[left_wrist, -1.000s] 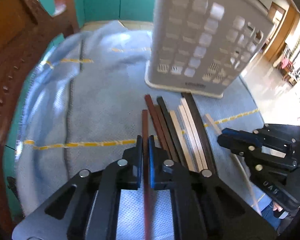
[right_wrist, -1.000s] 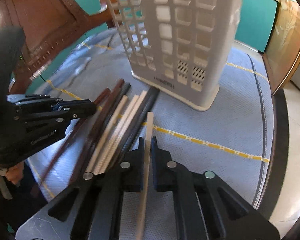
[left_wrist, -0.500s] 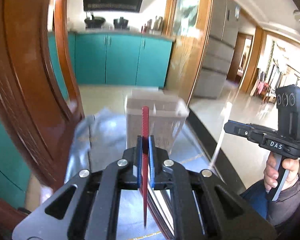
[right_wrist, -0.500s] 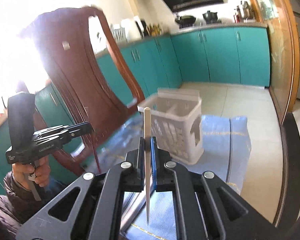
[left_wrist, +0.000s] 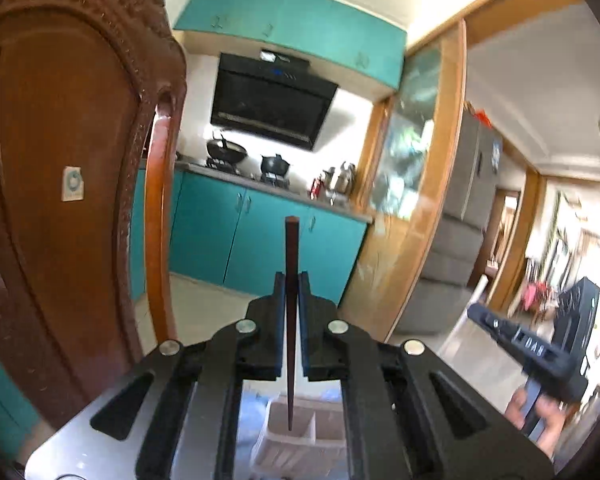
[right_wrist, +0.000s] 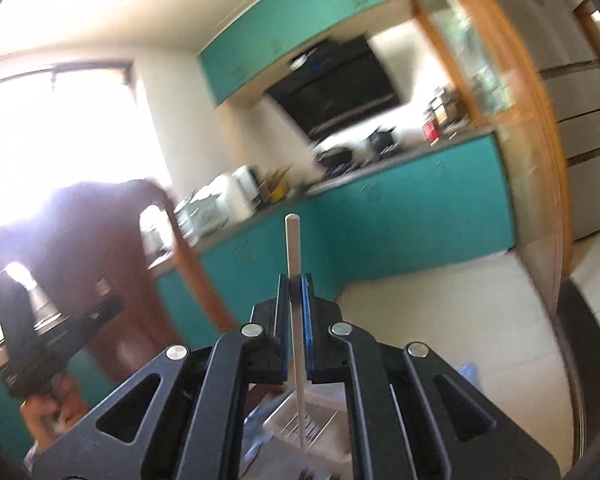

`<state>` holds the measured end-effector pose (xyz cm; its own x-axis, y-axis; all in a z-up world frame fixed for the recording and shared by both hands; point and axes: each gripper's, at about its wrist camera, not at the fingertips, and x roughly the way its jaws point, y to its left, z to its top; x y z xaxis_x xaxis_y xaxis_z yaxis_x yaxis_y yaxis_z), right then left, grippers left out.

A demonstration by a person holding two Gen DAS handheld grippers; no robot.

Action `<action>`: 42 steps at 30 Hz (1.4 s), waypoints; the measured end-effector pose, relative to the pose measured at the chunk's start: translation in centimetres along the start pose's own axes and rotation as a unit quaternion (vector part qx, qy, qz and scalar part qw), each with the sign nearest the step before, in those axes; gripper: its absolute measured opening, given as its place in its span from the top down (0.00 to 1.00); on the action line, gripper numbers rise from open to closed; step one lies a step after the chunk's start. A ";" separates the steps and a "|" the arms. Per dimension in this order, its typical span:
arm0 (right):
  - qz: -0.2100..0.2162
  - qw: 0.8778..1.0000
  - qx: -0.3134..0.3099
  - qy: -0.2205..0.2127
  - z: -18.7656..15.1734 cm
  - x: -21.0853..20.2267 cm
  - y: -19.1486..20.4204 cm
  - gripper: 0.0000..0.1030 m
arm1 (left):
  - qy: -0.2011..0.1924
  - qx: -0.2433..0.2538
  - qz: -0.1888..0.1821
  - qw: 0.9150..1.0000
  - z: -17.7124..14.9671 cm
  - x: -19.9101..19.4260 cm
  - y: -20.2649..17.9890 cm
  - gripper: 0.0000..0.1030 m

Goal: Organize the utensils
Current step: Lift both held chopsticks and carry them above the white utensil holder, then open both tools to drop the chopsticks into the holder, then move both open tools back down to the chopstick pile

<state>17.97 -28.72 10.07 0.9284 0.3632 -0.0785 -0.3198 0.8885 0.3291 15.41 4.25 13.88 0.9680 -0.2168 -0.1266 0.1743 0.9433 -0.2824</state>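
Two upright chopsticks (left_wrist: 291, 280) above basket (left_wrist: 296, 432)

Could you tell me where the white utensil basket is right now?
The white basket sits low in both wrist views, seen between each tool's arms, directly beneath the held dark chopstick and white chopstick.

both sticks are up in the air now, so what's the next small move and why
Probably lower both tips into the white basket. The left gripper clamps the dark chopstick upright, the right gripper the pale chopstick, and each tip hangs above the basket's open compartments.
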 end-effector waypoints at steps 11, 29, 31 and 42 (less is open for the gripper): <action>-0.001 0.994 -0.058 0.088 -8.7 3.6 -0.9 0.94 | 0.102 0.061 0.035 0.992 -7.9 8.8 -2.3 0.94; 0.035 0.997 -0.059 0.016 -11.7 -4.5 -1.5 0.61 | 0.088 0.065 0.028 0.994 -12.2 5.8 -0.6 0.92; 0.062 0.996 -0.062 0.017 -12.2 -5.4 -1.1 0.58 | 0.065 0.064 0.018 0.996 -11.7 4.4 -0.1 0.91; -0.007 0.908 -0.086 0.409 -27.1 7.3 0.7 0.50 | 0.133 0.004 0.083 0.988 -14.6 4.1 5.1 0.78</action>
<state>19.34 -17.85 -15.74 0.5037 0.3760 -0.7778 -0.3999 0.8995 0.1758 17.65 4.49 -1.97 0.9021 -0.1166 -0.4155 0.0202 0.9732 -0.2293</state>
